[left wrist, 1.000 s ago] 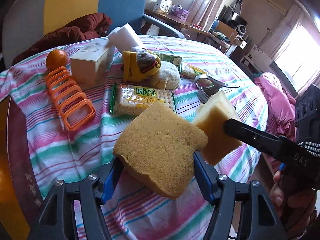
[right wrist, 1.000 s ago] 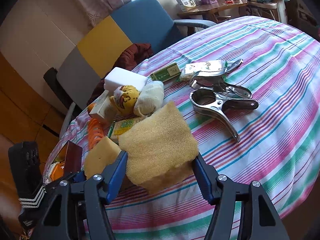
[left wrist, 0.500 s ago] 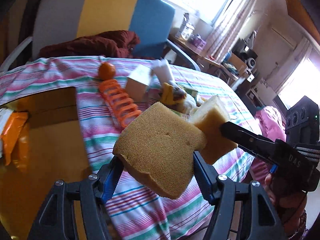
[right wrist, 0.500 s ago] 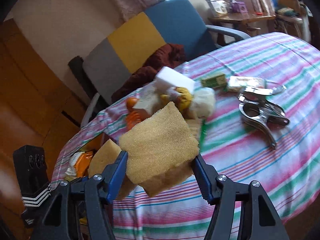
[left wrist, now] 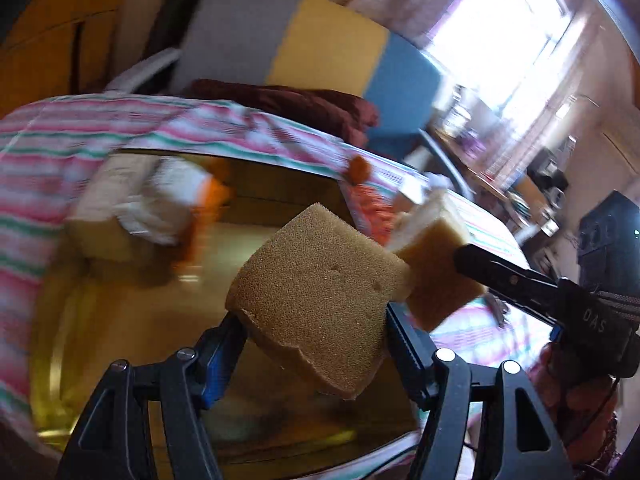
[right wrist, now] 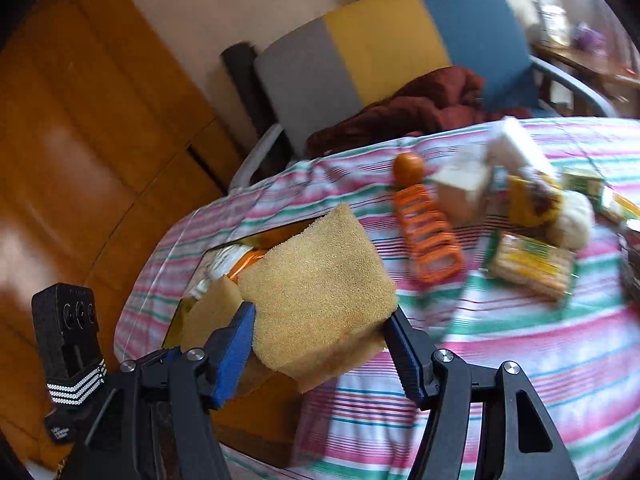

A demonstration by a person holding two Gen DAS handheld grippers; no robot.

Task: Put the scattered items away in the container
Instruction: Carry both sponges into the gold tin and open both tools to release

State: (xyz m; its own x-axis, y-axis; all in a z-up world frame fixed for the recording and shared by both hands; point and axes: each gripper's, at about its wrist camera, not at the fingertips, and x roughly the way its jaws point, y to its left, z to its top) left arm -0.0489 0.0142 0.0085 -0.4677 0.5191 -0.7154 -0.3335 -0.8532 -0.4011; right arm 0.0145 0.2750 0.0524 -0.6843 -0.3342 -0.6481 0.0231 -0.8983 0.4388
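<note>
My left gripper (left wrist: 316, 320) is shut on a brown bread-shaped sponge (left wrist: 320, 292), held above the open brown container (left wrist: 120, 320). White and orange packets (left wrist: 172, 204) lie blurred inside the container. Just to the right, a black finger (left wrist: 500, 272) of the right gripper grips a paler yellow sponge (left wrist: 436, 264). In the right wrist view, my right gripper (right wrist: 320, 320) is shut on that yellow sponge (right wrist: 316, 280), over the container's near wall (right wrist: 256, 420). The brown sponge (right wrist: 212, 308) shows at its left, with the left gripper's black body (right wrist: 68, 340) beyond.
On the striped tablecloth (right wrist: 520, 360) lie an orange rack (right wrist: 428, 240), an orange fruit (right wrist: 408, 164), a cracker packet (right wrist: 532, 268), a pale box (right wrist: 460, 192) and a plush toy (right wrist: 532, 196). A grey, yellow and blue chair (right wrist: 380, 40) with red cloth (right wrist: 420, 108) stands behind.
Both grippers have swung left from above the scattered items to above the open container, each still carrying its sponge. Both have rolled and risen a little.
</note>
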